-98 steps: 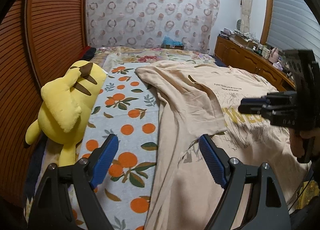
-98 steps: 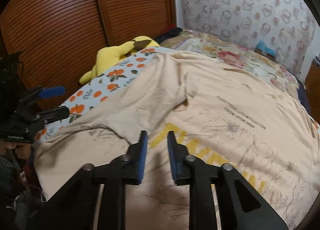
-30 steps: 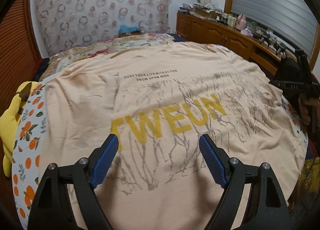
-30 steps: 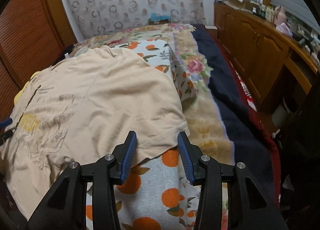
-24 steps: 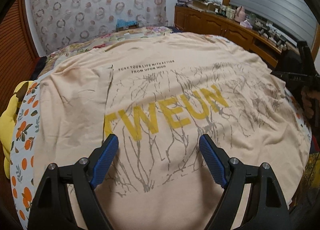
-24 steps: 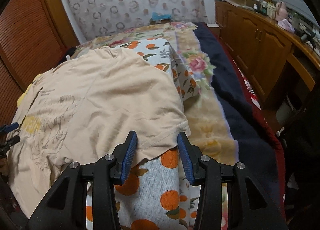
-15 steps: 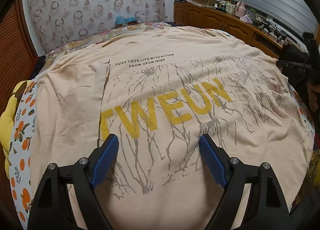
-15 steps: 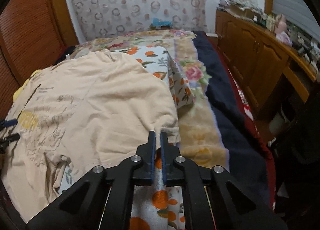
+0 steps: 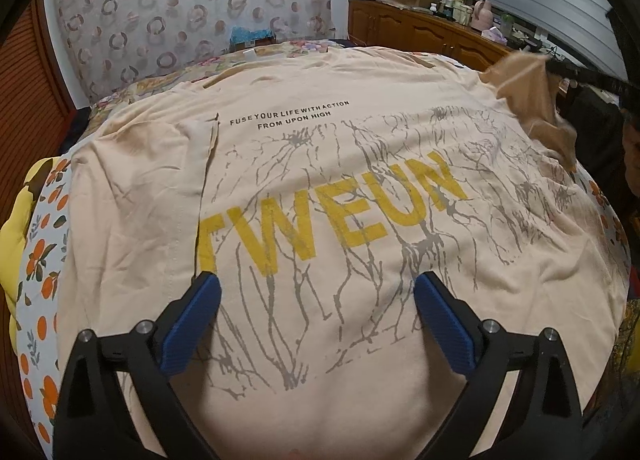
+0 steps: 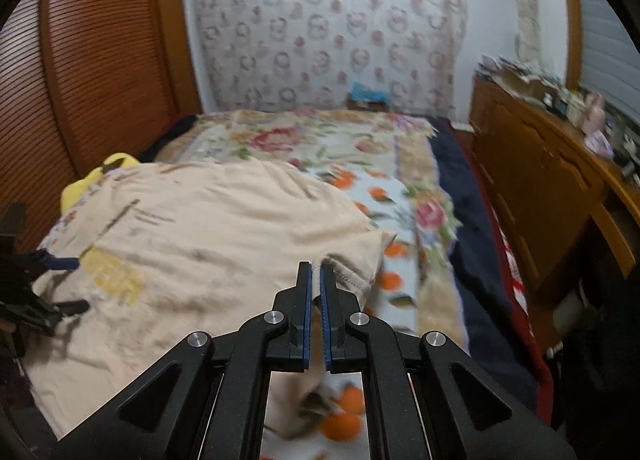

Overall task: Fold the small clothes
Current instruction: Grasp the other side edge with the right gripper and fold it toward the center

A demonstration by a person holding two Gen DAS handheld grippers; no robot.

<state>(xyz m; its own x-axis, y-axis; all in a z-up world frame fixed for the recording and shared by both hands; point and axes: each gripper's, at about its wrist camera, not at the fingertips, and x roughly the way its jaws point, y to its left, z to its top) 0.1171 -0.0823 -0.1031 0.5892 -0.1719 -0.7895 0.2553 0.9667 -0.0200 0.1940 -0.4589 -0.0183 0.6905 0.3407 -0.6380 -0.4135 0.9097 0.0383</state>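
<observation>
Now clamped by right gripper on lifted sleeve of shirt, left gripper spread wide, folding barely begun.

- the beige t-shirt carries two lines of small black capitals high on its print: "fuse your life with action" above "from upon high".
- below them, big yellow block letters slant across the same shirt; "tweun" can be read, though a fold of cloth cuts off the first letter on its left side.
- in the right wrist view the shirt shows these prints only as a blurred yellow patch and faint dark lines, too smeared to read.
- no other readable writing anywhere.
</observation>
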